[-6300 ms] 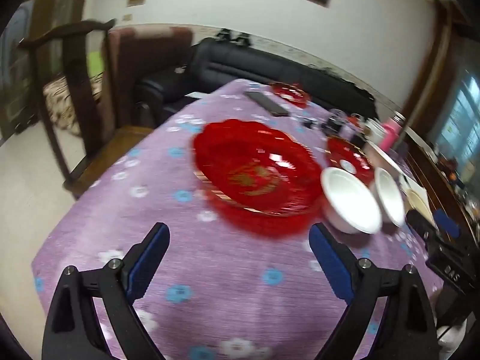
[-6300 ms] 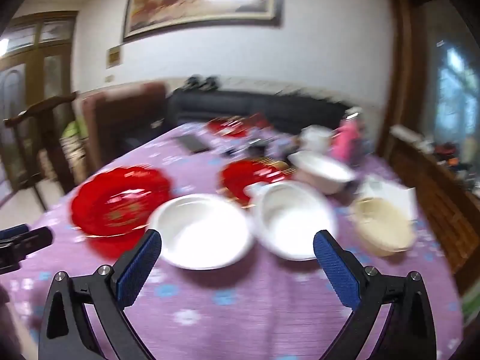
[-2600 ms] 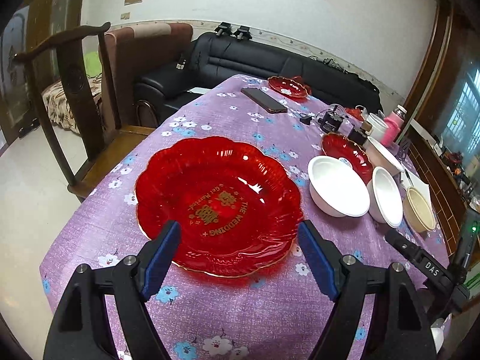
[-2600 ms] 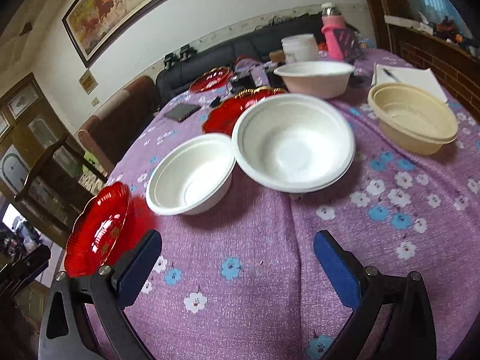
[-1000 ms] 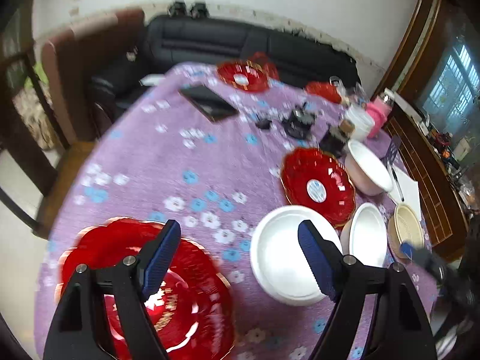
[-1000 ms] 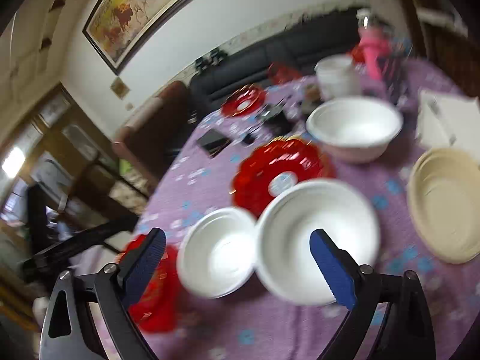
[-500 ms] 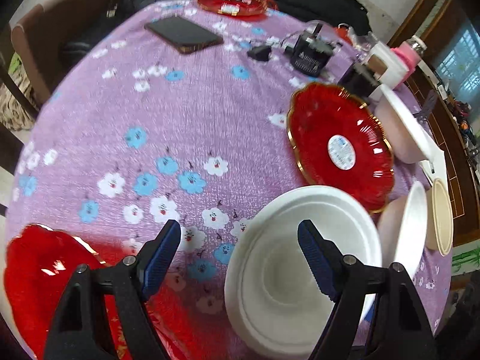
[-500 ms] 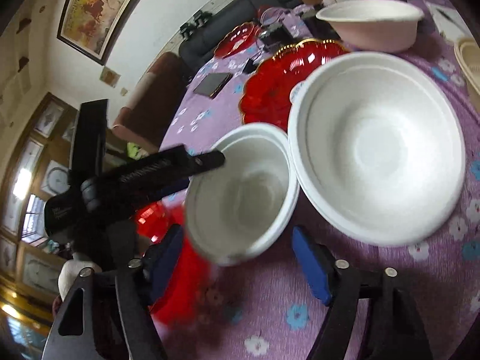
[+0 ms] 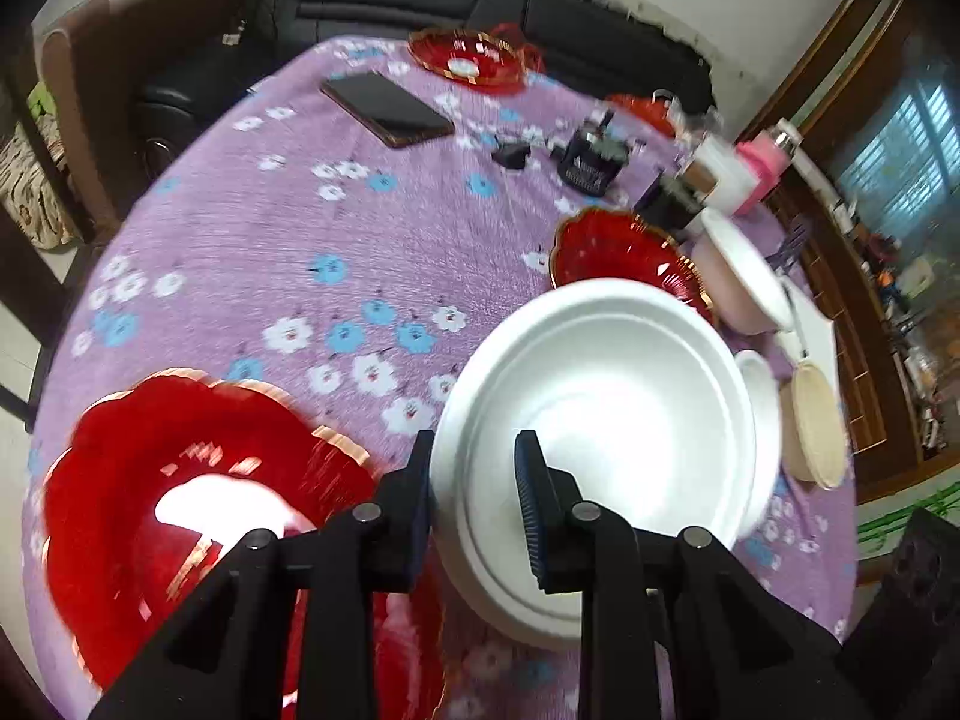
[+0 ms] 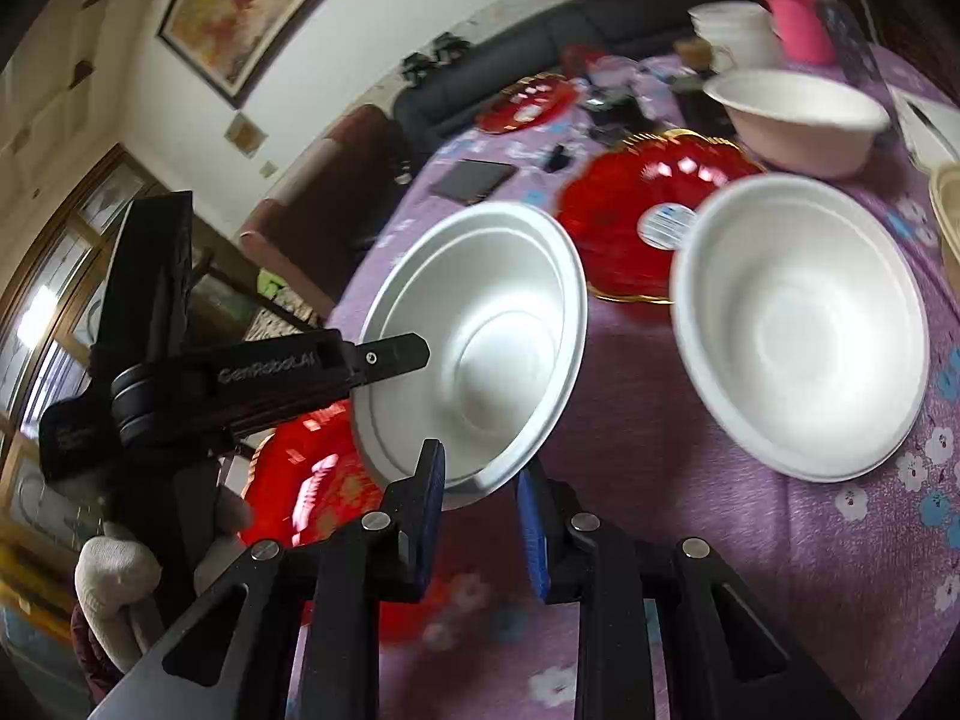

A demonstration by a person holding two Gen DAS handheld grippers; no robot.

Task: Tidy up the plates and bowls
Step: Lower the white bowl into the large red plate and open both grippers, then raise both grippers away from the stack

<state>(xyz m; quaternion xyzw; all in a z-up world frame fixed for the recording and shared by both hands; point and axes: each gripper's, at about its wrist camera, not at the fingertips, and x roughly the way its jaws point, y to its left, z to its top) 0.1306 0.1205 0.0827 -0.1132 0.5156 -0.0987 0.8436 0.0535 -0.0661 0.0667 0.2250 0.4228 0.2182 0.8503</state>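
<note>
Bowls: none nested yet; smaller white bowl point(image 10: 480, 336) tilted up.
Grippers: left gripper point(image 9: 474, 498), right gripper point(image 10: 480, 504) closing on its rim.

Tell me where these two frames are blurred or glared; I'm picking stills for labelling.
Left wrist view: the big red plate is motion-smeared with a blown-out white glare patch, and the far clutter is soft. Right wrist view: the tilted white bowl and the second white bowl have smeared rims. Fisheye bending curves the table edge in both.

Even indoor light; glare blows out the large red plate point(image 9: 180, 516); motion blur smears both views; fisheye edges bend into dark corners.
</note>
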